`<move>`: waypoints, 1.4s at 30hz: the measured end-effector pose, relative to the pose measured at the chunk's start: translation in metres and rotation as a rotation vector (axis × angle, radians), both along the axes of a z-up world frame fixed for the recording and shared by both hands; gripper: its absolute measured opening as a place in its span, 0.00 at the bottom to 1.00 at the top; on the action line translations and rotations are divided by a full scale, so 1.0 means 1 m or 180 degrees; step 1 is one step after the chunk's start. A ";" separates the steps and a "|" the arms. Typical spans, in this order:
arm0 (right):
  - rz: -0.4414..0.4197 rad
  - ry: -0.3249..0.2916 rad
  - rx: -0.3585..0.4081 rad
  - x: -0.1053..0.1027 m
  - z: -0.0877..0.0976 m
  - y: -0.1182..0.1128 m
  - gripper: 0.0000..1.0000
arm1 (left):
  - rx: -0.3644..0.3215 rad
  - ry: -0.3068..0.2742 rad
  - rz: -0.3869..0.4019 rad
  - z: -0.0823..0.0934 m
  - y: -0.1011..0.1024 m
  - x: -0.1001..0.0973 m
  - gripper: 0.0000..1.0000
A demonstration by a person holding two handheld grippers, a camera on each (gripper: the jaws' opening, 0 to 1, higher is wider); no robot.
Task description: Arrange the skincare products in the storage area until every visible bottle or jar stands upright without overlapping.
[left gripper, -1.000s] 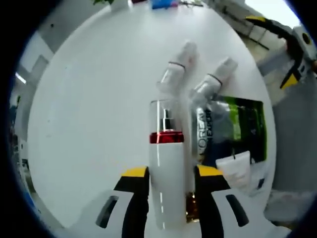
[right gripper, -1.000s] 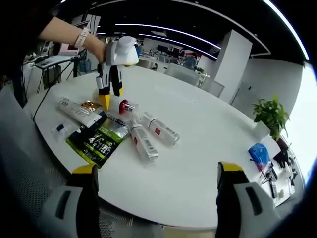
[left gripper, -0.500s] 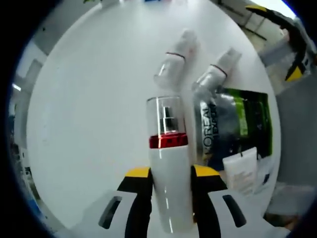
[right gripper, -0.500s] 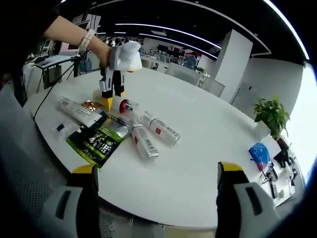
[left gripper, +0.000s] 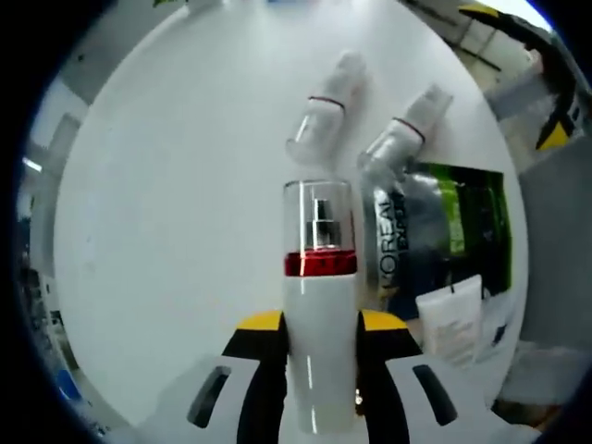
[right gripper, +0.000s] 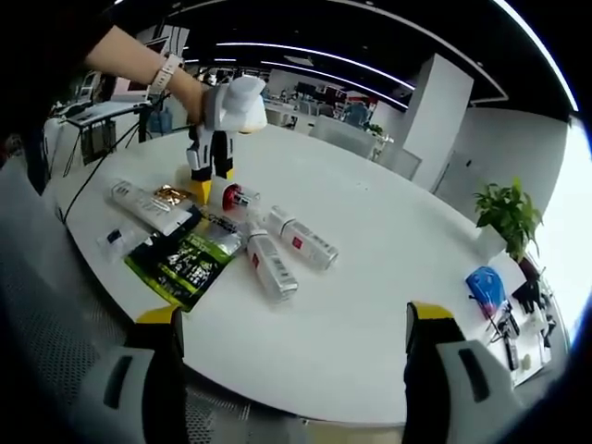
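The left gripper (left gripper: 319, 347) clamps a white pump bottle (left gripper: 320, 314) over the round table (left gripper: 176, 185), beside two lying bottles (left gripper: 326, 111) and a green sachet (left gripper: 453, 236), while the right gripper (right gripper: 291, 356) hangs open at the table's near edge

Lettering on the two lying bottles (right gripper: 282, 248) too small to read.
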State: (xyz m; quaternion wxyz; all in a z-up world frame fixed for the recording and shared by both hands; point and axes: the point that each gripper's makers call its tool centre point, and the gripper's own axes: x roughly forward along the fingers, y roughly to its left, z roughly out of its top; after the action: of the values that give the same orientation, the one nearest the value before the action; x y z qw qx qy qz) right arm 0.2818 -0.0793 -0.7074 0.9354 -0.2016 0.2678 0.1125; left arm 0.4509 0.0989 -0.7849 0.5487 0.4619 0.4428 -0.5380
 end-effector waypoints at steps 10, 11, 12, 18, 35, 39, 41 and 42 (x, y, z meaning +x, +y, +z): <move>0.0022 -0.0009 0.0038 0.000 0.001 0.002 1.00 | -0.0373 -0.0059 0.0317 0.010 0.005 0.001 0.23; 0.0023 -0.0010 0.0043 0.000 0.001 0.003 1.00 | -0.0388 -0.0073 0.0325 0.011 0.007 0.001 0.23; 0.0030 -0.0005 0.0042 -0.001 0.001 0.003 1.00 | -0.0402 -0.0086 0.0334 0.013 0.008 0.001 0.23; 0.0033 -0.0024 0.0061 0.000 0.002 0.004 1.00 | -0.0698 -0.0046 0.0635 0.023 0.011 -0.003 0.23; 0.0184 0.0119 0.0001 -0.006 -0.001 0.010 1.00 | -0.1487 -0.0363 0.1195 0.066 0.017 -0.008 0.23; 0.0213 0.0175 -0.0024 -0.006 0.001 0.008 1.00 | -0.1547 -0.0384 0.1233 0.072 0.021 -0.014 0.23; 0.0230 0.0130 -0.0047 0.000 0.006 0.005 1.00 | -0.1583 -0.0457 0.1269 0.075 0.024 -0.014 0.23; 0.0232 0.0110 -0.0038 0.004 0.009 0.004 1.00 | -0.1602 -0.0465 0.1287 0.077 0.025 -0.014 0.23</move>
State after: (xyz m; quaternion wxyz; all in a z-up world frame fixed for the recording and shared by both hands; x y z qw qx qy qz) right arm 0.2855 -0.0756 -0.6980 0.9247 -0.2148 0.2770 0.1484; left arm 0.4367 0.1244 -0.7082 0.7716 0.2520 0.3382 -0.4762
